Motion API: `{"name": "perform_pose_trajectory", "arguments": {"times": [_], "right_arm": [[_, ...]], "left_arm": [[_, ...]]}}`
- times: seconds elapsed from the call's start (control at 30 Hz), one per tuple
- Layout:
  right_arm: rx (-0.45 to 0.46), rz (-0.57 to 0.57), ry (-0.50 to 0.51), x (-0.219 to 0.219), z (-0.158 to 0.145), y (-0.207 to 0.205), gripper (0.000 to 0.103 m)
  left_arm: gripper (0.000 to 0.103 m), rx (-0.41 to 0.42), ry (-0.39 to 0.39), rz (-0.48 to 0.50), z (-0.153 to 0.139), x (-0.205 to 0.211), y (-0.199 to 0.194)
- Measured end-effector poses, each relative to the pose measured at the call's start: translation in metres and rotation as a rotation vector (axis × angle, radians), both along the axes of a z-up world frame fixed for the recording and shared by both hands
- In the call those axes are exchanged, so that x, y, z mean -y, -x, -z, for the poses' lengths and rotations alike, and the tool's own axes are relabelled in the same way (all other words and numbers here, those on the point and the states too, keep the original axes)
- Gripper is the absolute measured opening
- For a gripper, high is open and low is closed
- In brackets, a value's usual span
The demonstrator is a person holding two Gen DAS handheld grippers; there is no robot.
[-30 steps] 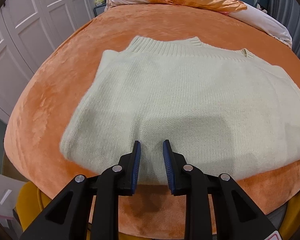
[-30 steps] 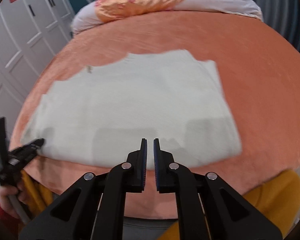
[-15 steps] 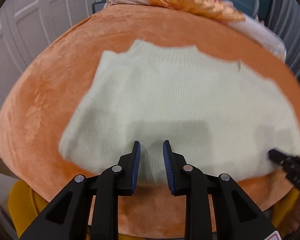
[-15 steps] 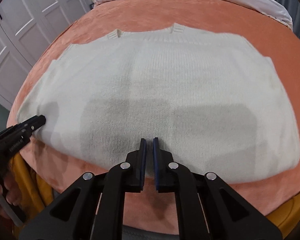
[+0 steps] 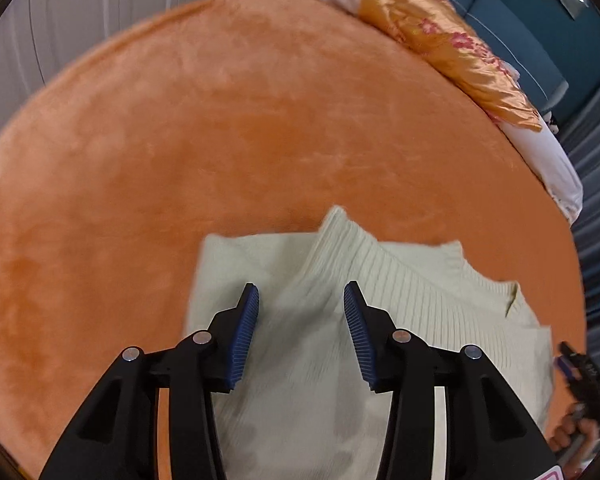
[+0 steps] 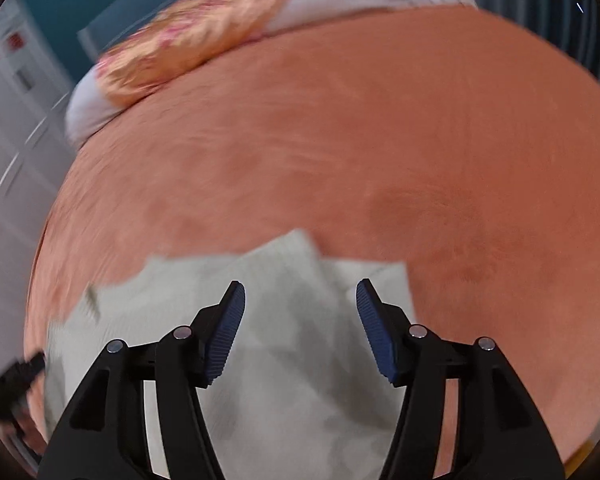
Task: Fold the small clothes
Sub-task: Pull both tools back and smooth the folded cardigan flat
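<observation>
I count two grippers, one sweater, one blanket, one pillow. Nearest in the left wrist view, my left gripper point(image 5: 300, 320) fills the bottom of the frame, its jaws spreading with nothing pinched; the blue pads point(image 5: 244, 336) hang over the knit without pressing it. In the right wrist view my right gripper point(image 6: 298, 320) sits likewise at the bottom, jaws opening wider, empty, one pad point(image 6: 380, 332) over the sweater's corner.

The sweater point(image 5: 300, 400) lies folded on the blanket, in the lower middle of both frames. The left view shows its ribbed band point(image 5: 400, 280) running to the lower right and a single folded corner poking up at centre; the right view is blurred and gives only pale cloth point(image 6: 284, 380) with grey shadows.

Only the left view shows the right gripper from outside point(image 5: 580, 368), at the lower right edge with a hand point(image 5: 572, 432) under it. Only the right view shows the left gripper as a dark shape point(image 6: 16, 376) at the lower left edge.

Beyond, the orange blanket point(image 5: 220, 120) fills the middle. Farthest, a white pillow point(image 5: 552, 160) with gold floral cloth point(image 5: 452, 48) lies upper right in the left view, upper left in the right view point(image 6: 188, 40). White cupboard doors point(image 6: 8, 128) stand at left. Nothing blocks the sweater but my own fingers.
</observation>
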State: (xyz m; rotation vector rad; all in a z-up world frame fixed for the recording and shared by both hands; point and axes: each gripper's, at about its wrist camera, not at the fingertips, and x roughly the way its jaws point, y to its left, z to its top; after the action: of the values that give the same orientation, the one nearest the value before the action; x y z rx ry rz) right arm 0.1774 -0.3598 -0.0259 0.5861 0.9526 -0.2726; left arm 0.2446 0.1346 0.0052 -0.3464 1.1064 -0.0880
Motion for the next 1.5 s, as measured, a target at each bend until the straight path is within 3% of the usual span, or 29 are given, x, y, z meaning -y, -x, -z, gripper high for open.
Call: {"name": "perform_pose_trajectory", "arguments": {"times": [0.07, 0.1, 0.13, 0.17, 0.2, 0.3, 0.33, 0.43, 0.47, 0.63, 0.7, 0.77, 0.83, 0.97, 1.07, 1.3, 1.4, 1.5], "right_arm": [[-0.021, -0.019, -0.037, -0.002, 0.015, -0.009, 0.052], [-0.013, -0.07, -0.036, -0.007, 0.015, -0.014, 0.031], [-0.002, -0.104, -0.017, -0.012, 0.013, -0.017, 0.019], [0.018, -0.128, 0.009, -0.016, 0.006, -0.017, 0.011], [0.071, -0.134, 0.043, -0.018, -0.005, -0.012, 0.01], [0.169, -0.065, 0.07, -0.003, -0.026, 0.006, 0.01], [0.161, -0.045, 0.071, 0.004, -0.022, 0.007, 0.01], [-0.005, -0.042, 0.064, 0.011, 0.034, 0.003, 0.01], [0.01, -0.047, 0.072, 0.01, 0.038, 0.006, 0.01], [-0.014, -0.034, 0.117, -0.001, 0.003, 0.008, 0.02], [0.066, -0.019, 0.152, -0.01, -0.024, 0.032, 0.029], [0.139, -0.069, 0.12, -0.023, -0.045, 0.052, 0.029], [0.151, -0.164, 0.104, -0.051, -0.057, 0.061, 0.029], [0.12, -0.377, 0.1, -0.127, -0.064, 0.068, 0.023], [0.076, -0.504, 0.118, -0.185, -0.06, 0.071, 0.022], [-0.115, -0.566, 0.12, -0.228, -0.011, 0.054, 0.023], [-0.12, -0.589, 0.222, -0.24, -0.006, 0.066, 0.023], [-0.136, -0.579, 0.233, -0.244, -0.019, 0.067, 0.023]], "left_arm": [[0.027, 0.004, 0.009, 0.015, 0.002, 0.005, -0.008], [0.017, 0.018, -0.006, 0.027, 0.001, 0.009, -0.011], [0.008, 0.026, -0.032, 0.046, -0.001, 0.014, -0.015], [0.007, 0.038, -0.057, 0.052, -0.004, 0.017, -0.018], [0.007, 0.05, -0.071, 0.056, -0.005, 0.017, -0.022], [0.006, 0.07, -0.138, 0.064, -0.006, 0.021, -0.029], [0.006, 0.063, -0.158, 0.066, -0.001, 0.022, -0.031], [0.008, 0.027, -0.197, 0.051, 0.024, 0.022, -0.033], [0.008, 0.04, -0.202, 0.044, 0.026, 0.023, -0.031], [0.014, 0.049, -0.248, 0.06, 0.014, 0.028, -0.022], [0.016, 0.065, -0.278, 0.06, 0.001, 0.029, -0.009], [0.016, 0.103, -0.291, 0.062, -0.016, 0.033, 0.013], [0.018, 0.126, -0.272, 0.062, -0.027, 0.036, 0.037], [0.021, 0.093, -0.168, 0.068, -0.032, 0.044, 0.091], [0.021, 0.067, -0.154, 0.07, -0.028, 0.047, 0.126], [0.021, 0.013, -0.152, 0.079, -0.001, 0.031, 0.18], [0.021, 0.028, -0.134, 0.08, 0.001, 0.024, 0.193], [0.021, 0.036, -0.112, 0.069, -0.004, 0.019, 0.196]]}}
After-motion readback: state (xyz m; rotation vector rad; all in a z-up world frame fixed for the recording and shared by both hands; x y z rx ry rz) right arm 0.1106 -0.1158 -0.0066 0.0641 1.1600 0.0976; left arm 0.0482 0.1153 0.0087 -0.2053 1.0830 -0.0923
